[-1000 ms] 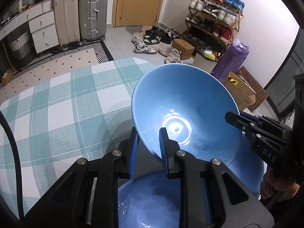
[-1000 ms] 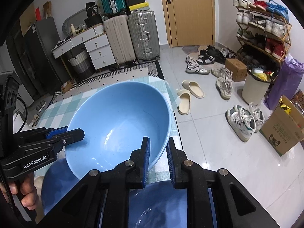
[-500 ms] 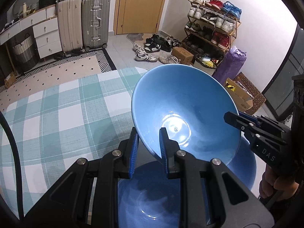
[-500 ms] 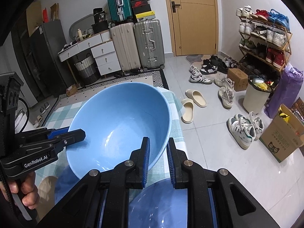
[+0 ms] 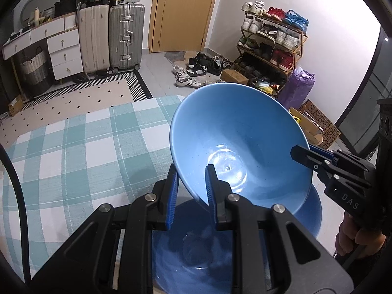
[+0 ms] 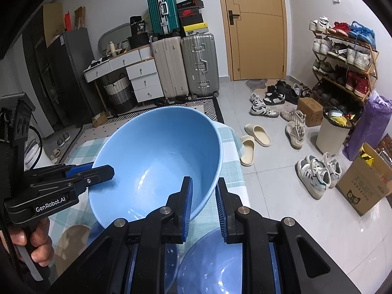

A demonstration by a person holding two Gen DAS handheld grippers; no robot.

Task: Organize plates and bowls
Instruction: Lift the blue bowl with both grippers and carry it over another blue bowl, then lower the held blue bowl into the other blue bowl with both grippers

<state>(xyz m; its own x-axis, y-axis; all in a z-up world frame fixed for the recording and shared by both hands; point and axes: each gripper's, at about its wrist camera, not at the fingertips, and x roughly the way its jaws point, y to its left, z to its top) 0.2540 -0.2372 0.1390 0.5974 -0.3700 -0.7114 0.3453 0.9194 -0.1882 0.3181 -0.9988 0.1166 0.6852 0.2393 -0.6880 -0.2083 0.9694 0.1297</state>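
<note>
Two grippers share one light blue bowl, which hangs tilted in the air above the table. The left gripper has its blue-padded fingers narrowed onto the bowl's near rim, one pad outside the wall and one inside. The right gripper pinches the opposite rim the same way, its jaws nearly closed with the wall between them. In the right wrist view the left gripper's fingers reach in from the left edge of the frame and meet the rim, a hand wrapped round the handle below.

Under the lifted bowl, near the table's right edge, sits a darker blue bowl, and another blue dish shows just behind it, partly hidden. The table carries a teal and white checked tablecloth. Beyond the far edge stand two suitcases, a wooden door and a shoe rack against the wall.
</note>
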